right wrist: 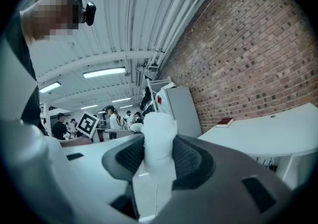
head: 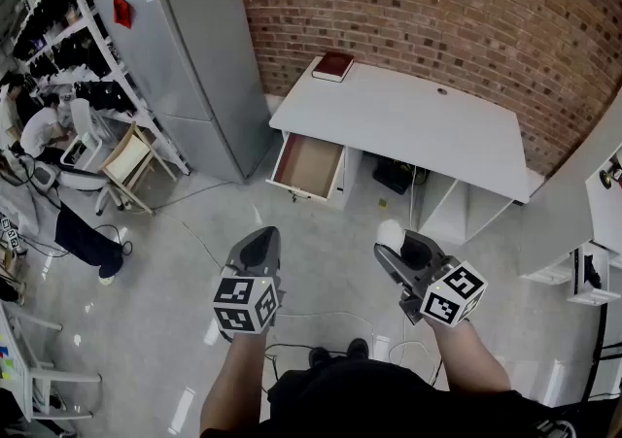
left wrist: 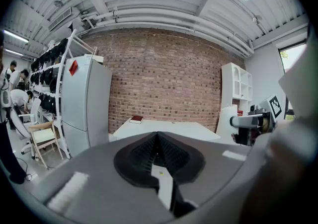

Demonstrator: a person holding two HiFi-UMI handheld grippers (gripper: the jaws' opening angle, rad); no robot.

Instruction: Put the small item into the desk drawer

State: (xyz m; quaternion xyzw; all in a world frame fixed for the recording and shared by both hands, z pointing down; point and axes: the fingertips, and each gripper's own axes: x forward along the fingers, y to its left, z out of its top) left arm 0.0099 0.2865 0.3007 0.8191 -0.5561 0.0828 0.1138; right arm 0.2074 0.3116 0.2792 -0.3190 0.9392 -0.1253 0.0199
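My right gripper (head: 397, 244) (right wrist: 158, 156) is shut on a small white item (right wrist: 159, 136) that sticks up between its dark ribbed pads; the same white item (head: 390, 233) shows at the gripper's tip in the head view. My left gripper (head: 258, 248) (left wrist: 158, 154) is shut with nothing between its pads. Both hang over the floor, well short of the white desk (head: 408, 120) by the brick wall. The desk drawer (head: 309, 165) stands pulled out at the desk's left end, its wooden inside showing nothing in it.
A dark red book (head: 333, 66) lies on the desk's far left corner. A grey refrigerator (head: 190, 57) stands left of the desk, with shelving (head: 68, 28) and a wooden chair (head: 131, 166) beyond. Cables (head: 321, 324) trail on the floor. A white cabinet (head: 583, 203) stands at right.
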